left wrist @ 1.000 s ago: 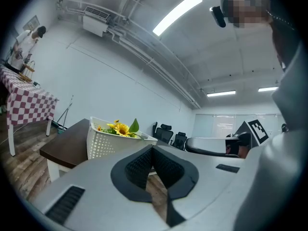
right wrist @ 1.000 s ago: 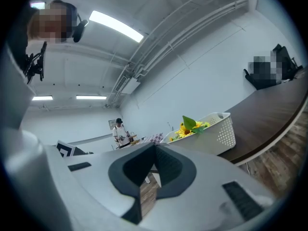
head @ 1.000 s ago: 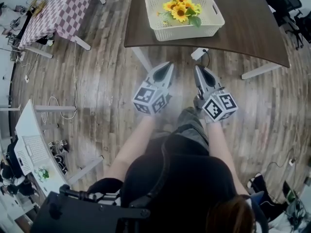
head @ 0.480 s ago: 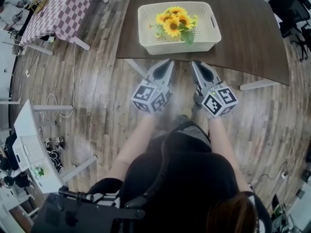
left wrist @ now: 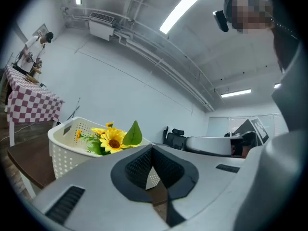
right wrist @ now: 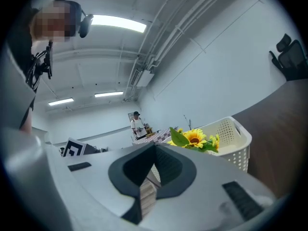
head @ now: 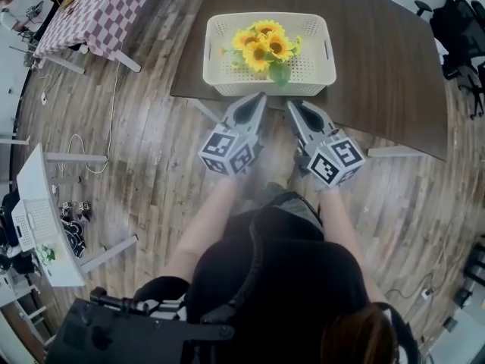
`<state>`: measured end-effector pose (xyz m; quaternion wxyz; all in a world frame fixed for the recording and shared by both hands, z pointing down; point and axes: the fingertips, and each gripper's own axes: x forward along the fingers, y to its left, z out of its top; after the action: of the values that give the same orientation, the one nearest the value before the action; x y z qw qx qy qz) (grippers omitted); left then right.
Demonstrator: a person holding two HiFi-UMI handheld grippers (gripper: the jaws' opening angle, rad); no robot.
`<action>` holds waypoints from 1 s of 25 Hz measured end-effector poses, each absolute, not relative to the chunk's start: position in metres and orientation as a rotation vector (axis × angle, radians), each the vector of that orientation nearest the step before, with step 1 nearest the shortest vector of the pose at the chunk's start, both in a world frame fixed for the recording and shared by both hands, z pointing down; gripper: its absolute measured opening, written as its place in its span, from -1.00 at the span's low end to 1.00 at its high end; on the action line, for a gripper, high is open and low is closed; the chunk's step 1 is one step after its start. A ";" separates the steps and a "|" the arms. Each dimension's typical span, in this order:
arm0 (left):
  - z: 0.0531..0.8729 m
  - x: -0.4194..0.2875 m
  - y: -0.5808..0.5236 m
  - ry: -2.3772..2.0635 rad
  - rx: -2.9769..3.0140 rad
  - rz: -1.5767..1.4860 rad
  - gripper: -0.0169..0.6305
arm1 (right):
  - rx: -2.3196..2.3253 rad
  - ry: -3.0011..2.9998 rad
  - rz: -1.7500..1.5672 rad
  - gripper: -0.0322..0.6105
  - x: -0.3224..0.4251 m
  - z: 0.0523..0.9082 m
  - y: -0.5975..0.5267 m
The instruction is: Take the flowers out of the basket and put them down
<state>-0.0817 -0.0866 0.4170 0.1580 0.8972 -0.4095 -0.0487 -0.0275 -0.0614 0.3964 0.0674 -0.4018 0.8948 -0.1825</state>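
- The flowers (head: 261, 44) lay in the basket (head: 227, 88), yellow blooms and 1 green leaf rising above its rim.
- The basket stood on the dark table (head: 379, 59), near the front edge.
- The left gripper (head: 258, 99) was clenched, its jaws pressed together with nothing between them. It pointed level at the basket's near wall, close to it.
- The right gripper (head: 291, 106) was clenched and empty too, just beside the left and aimed at the same wall.
- Both grippers were apart from the flowers.
- A checked table (head: 98, 10) stood well apart on the left, on the wood floor (head: 151, 150).
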 end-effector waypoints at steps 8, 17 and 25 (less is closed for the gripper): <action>0.408 -0.076 -0.089 -1.230 2.552 -0.166 -0.94 | -1.150 2.684 -0.619 -0.89 -0.008 0.401 -0.071; 0.418 -0.092 -0.096 -1.270 2.494 -0.127 -0.94 | -1.071 2.715 -0.670 -0.89 -0.018 0.400 -0.082; 0.406 -0.110 -0.119 -1.305 2.493 -0.122 -0.94 | -1.079 2.807 -0.636 -0.89 -0.013 0.395 -0.112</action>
<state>-0.1095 -0.1191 0.4057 0.1618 0.8735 -0.4571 -0.0429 -0.0135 -0.1123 0.3946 0.0340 -0.3508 0.9127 -0.2068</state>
